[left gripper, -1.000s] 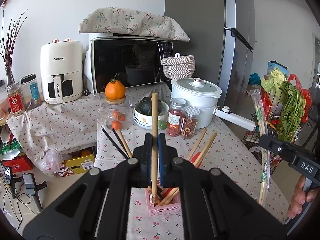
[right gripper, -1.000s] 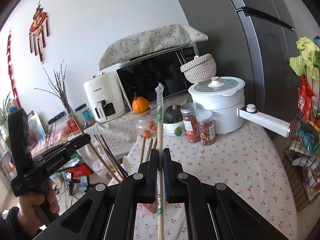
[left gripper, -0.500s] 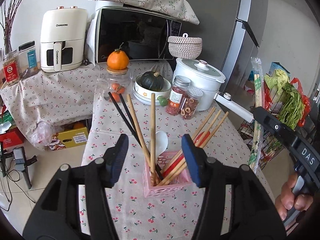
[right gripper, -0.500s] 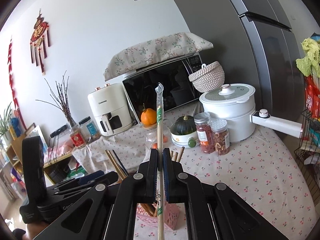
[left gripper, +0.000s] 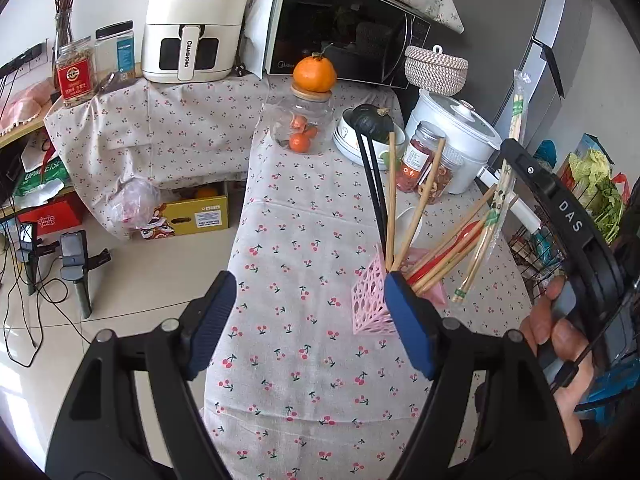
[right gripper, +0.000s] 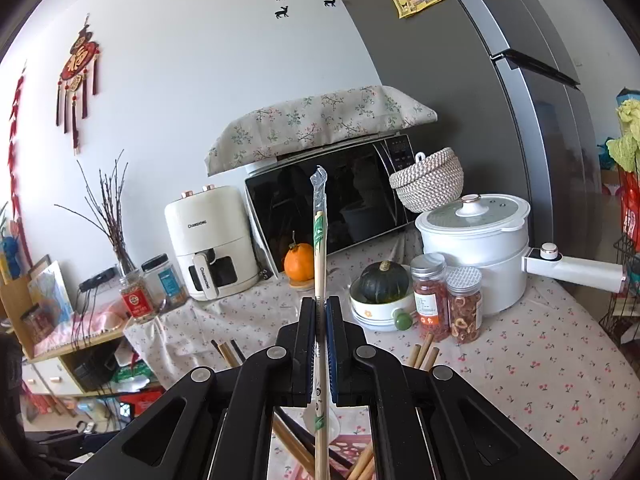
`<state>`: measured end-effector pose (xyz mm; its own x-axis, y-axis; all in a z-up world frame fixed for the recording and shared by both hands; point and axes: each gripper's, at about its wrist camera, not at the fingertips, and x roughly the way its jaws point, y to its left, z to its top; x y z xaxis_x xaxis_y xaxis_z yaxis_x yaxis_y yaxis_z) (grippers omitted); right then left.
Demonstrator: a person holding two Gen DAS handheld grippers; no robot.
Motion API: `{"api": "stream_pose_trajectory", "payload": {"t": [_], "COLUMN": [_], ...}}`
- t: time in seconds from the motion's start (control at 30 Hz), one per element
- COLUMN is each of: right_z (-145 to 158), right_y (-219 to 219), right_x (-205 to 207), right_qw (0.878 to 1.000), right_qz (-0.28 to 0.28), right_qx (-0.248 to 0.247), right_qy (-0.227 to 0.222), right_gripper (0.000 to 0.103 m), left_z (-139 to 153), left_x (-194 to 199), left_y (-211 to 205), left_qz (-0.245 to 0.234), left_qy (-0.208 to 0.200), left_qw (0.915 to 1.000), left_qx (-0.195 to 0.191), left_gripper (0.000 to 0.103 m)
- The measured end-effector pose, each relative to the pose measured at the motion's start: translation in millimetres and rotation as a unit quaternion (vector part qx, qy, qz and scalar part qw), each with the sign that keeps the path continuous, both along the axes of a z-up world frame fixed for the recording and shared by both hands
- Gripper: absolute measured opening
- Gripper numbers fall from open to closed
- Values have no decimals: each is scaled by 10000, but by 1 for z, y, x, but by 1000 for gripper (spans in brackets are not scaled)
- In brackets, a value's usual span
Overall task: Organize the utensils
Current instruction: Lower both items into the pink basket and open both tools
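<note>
A pink perforated basket [left gripper: 370, 300] stands on the cherry-print table and holds wooden chopsticks [left gripper: 418, 208], black chopsticks [left gripper: 370, 184], a red spoon [left gripper: 448, 246] and a white spoon. My left gripper [left gripper: 310, 324] is open and empty, just in front of and left of the basket. My right gripper [right gripper: 319, 308] is shut on a plastic-wrapped chopstick pair [right gripper: 320, 248], held upright above the basket; the wrapped pair also shows in the left wrist view [left gripper: 486, 236], its lower end hanging beside the basket's right side.
Behind the basket stand a glass jar [left gripper: 302, 126] with an orange on top, a bowl with a green squash [left gripper: 368, 128], two spice jars [left gripper: 424, 164] and a white pot [left gripper: 456, 140]. Microwave [left gripper: 344, 32] and air fryer [left gripper: 192, 24] at the back. Table's left edge drops to the floor.
My left gripper opened, let go of a wooden chopstick into the basket, and pulled back and left. My right gripper carried the wrapped pair closer over the basket.
</note>
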<state>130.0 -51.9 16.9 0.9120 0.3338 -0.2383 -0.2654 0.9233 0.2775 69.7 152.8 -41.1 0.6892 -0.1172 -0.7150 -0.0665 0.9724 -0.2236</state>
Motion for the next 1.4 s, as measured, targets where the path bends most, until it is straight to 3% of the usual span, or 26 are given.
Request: {"api": "stream_pose_trajectory", "payload": {"t": [0.3, 0.5, 0.63, 0.73, 0.93, 1.07, 1.23, 1.4], "right_z": [-42, -69, -69, -53, -10, 10, 30, 32], "right_y": [37, 35, 31, 24, -3, -27, -58, -89], "right_x": [1, -4, -14, -20, -25, -36, -63, -93], "right_qw": [9946, 9959, 9962, 9964, 9968, 9950, 9905, 9862], "right_qz": [-644, -770, -706, -612, -407, -394, -406, -339], "right_qx": [-456, -331, -412, -461, -687, -876, -1111, -1211], "right_qy": [-673, -349, -310, -360, -53, 273, 706, 1075], "right_gripper": [5, 6, 8, 28, 55, 67, 86, 98], "left_z": [-5, -8, -10, -11, -11, -10, -2, 14], "left_x": [1, 5, 7, 7, 3, -7, -29, -51], "left_y": [11, 13, 6, 0, -14, -29, -59, -80], "left_qz": [-13, 29, -53, -124, -166, -60, -53, -5], "left_qy": [106, 183, 257, 292, 315, 289, 111, -95], "left_qw": [9999, 9997, 9995, 9993, 9993, 9995, 9991, 9989], "left_qx": [-99, -137, -159, -174, -93, 62, 396, 451], "left_gripper": [76, 76, 76, 77, 82, 85, 97, 102]}}
